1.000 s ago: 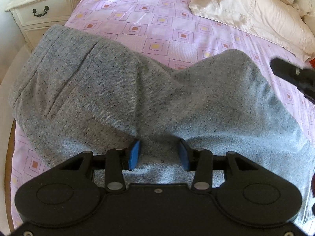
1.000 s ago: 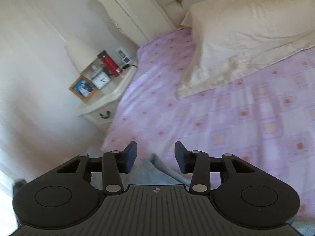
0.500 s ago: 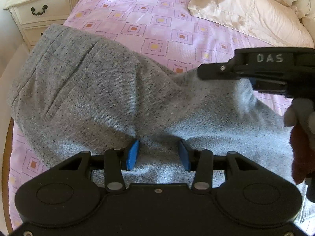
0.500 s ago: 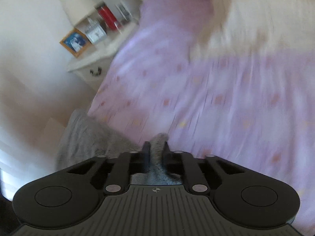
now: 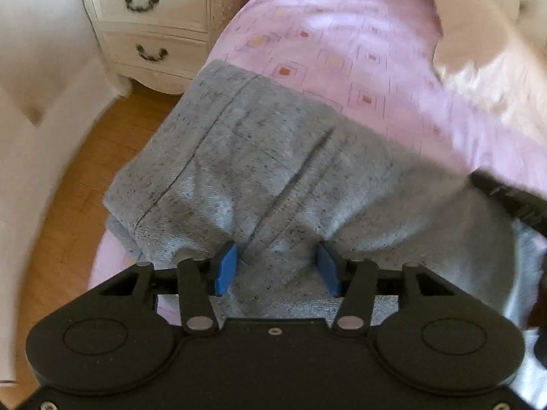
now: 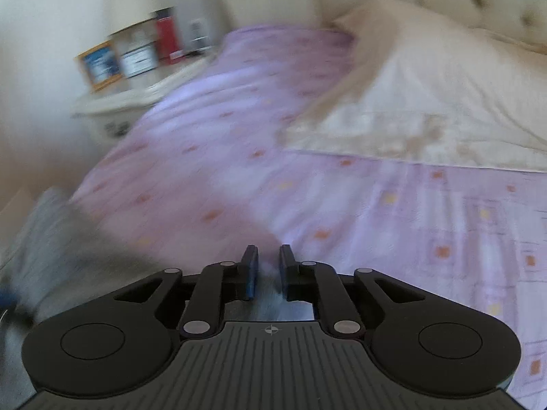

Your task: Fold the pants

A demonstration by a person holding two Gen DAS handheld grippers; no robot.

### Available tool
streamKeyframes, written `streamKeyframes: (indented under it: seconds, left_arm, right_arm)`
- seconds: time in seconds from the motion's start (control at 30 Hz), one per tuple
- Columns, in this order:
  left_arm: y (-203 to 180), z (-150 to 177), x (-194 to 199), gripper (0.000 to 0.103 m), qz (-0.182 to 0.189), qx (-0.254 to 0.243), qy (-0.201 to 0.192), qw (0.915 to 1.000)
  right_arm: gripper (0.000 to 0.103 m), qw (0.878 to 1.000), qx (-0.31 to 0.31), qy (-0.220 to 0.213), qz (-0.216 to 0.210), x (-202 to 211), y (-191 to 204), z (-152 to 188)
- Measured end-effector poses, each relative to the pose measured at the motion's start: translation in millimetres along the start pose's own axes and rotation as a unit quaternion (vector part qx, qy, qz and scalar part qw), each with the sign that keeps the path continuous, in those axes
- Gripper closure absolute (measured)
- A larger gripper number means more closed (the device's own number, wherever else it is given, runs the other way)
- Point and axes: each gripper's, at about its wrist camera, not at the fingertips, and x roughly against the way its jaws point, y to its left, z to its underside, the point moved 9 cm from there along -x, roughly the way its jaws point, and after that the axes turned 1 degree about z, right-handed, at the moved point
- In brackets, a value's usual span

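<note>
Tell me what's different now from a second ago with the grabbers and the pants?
The right gripper has just been closing and now pinches a bit of the grey pants; before, its jaws were apart. The left gripper slid sideways, so the nightstand and floor show more, and its jaws have just been opening a little, with pants cloth between them. The pants are still on the pink bed.

Our right hand-held gripper [image 6: 266, 270], whose jaws stood apart over the bed [image 6: 393, 212] a second ago, has closed on a fold of the grey pants [image 5: 273, 157] and now pinches it. Our left hand-held gripper [image 5: 277, 268] has just been opening wider — cloth between its blue pads [image 5: 226, 268]. Its view has swung — floor [image 5: 68, 205] and nightstand [image 5: 154, 30] now show, the pants pulled flatter.
</note>
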Motion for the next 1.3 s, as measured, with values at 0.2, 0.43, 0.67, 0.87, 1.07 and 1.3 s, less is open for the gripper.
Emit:
streamKeyframes:
  seconds: [0.2, 0.43, 0.67, 0.87, 1.07, 1.3]
  left_arm:
    - [1.3, 13.1, 0.7, 0.039, -0.029, -0.05, 0.024, 0.998]
    - [-27.8, 9.2, 27.0, 0.049, 0.02, -0.041, 0.007, 0.9989]
    - [-86.8, 66.8, 12.3, 0.047, 0.075, -0.101, 0.112, 0.9857]
    - [-105.2, 96.9, 15.9, 0.046, 0.02, -0.207, 0.127, 0.9699]
    - [-145.1, 74.2, 34.8, 0.046, 0.068, -0.183, 0.069, 0.9783]
    - [-150.9, 73.9, -7.4, 0.045, 0.025, -0.194, 0.056, 0.979]
  right_arm:
    - [0.093, 0.998, -0.025, -0.053, 0.021, 38.3, -13.3, -26.0]
    - [0.093, 1.0, 0.014, -0.01, -0.023, 124.9, 16.5, 54.3]
    - [0.092, 0.994, 0.03, 0.106, -0.026, 180.7, 30.2, 179.8]
    - [0.093, 0.999, 0.016, 0.035, 0.019, 214.7, -0.2, 149.9]
    - [0.091, 0.994, -0.011, -0.031, 0.108, 186.3, -83.0, 98.1]
    - [0.071, 1.0, 0.011, -0.026, 0.006, 154.0, -83.6, 85.2]
